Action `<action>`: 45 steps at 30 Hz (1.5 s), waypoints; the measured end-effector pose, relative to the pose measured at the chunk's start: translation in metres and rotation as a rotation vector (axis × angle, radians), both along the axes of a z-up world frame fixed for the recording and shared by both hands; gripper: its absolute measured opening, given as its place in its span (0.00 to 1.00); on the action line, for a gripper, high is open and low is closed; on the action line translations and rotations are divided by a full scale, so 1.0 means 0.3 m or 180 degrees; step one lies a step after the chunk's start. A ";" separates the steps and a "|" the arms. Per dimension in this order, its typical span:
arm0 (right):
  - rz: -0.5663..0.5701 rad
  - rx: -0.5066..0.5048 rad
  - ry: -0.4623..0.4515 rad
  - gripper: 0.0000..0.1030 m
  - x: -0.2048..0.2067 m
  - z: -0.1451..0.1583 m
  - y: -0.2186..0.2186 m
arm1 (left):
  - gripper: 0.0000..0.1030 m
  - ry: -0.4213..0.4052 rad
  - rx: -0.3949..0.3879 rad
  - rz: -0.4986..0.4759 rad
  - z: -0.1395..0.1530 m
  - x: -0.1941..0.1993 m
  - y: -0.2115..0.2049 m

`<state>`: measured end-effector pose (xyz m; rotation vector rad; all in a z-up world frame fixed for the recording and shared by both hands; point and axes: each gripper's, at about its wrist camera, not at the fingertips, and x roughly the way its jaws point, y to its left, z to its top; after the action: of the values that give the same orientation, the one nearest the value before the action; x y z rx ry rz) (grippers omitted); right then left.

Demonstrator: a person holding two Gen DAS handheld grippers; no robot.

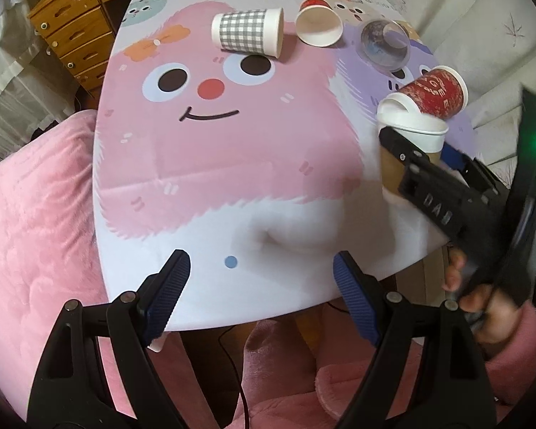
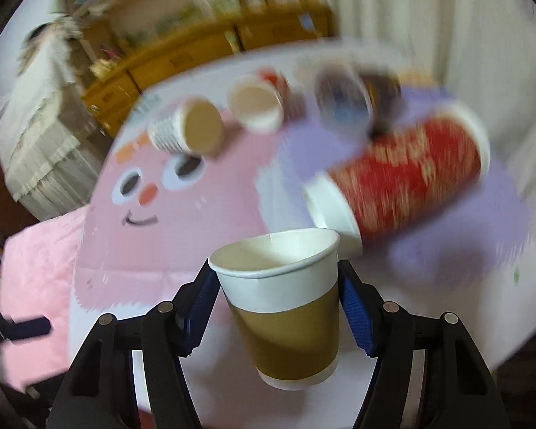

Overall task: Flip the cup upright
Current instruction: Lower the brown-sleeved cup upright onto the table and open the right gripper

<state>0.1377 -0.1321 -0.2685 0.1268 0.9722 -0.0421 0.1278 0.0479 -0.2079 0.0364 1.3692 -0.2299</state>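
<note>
1. The table (image 1: pixel 203 164) fills most of the left wrist view, covered by a cloth printed with a big pink smiling face; a purple patch lies toward its right side.
2. A pink blanket (image 1: pixel 35 214) lies just beside the table's left edge, and a wooden drawer unit (image 1: pixel 71 32) stands behind the far left corner.
3. The right gripper (image 2: pixel 278 307) pinches the brown-and-white cup (image 2: pixel 286 314) – blue pads pressed on either side of the sleeve, mouth facing up, tilted slightly. The cup sits at the table's near right part; whether its base touches the cloth cannot be told.
4. The left gripper (image 1: pixel 261 293) hangs over the near table edge with its fingers spread wide and nothing between them.
5. A red patterned cup (image 1: pixel 436 94) lies on its side just behind the held cup, its white rim toward it.
6. A grey checked cup (image 1: pixel 246 32) lies on its side at the far end, mouth facing right.
7. A red cup with a white inside (image 1: pixel 318 25) lies tipped beside it, mouth toward the camera.
8. A clear plastic cup (image 1: pixel 386 44) lies on its side – between the red-and-white cup and the red patterned one.
</note>
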 end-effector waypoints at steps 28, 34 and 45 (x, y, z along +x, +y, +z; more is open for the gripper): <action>0.0374 -0.0166 -0.0961 0.66 -0.205 -0.122 0.053 | 0.78 -0.0034 -0.0101 0.0073 0.008 -0.069 0.025; 0.0450 -0.0113 -0.0683 0.86 -0.260 -0.124 0.028 | 0.78 0.0015 -0.0192 0.0127 0.014 -0.092 0.003; 0.0694 0.0490 0.0710 0.96 -0.304 0.037 -0.129 | 0.78 -0.0384 -0.0242 0.0450 0.132 -0.167 -0.024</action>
<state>0.0464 -0.1707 -0.2573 0.1593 1.2071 0.2236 0.0777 0.0407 -0.1682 -0.1081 1.2362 -0.1582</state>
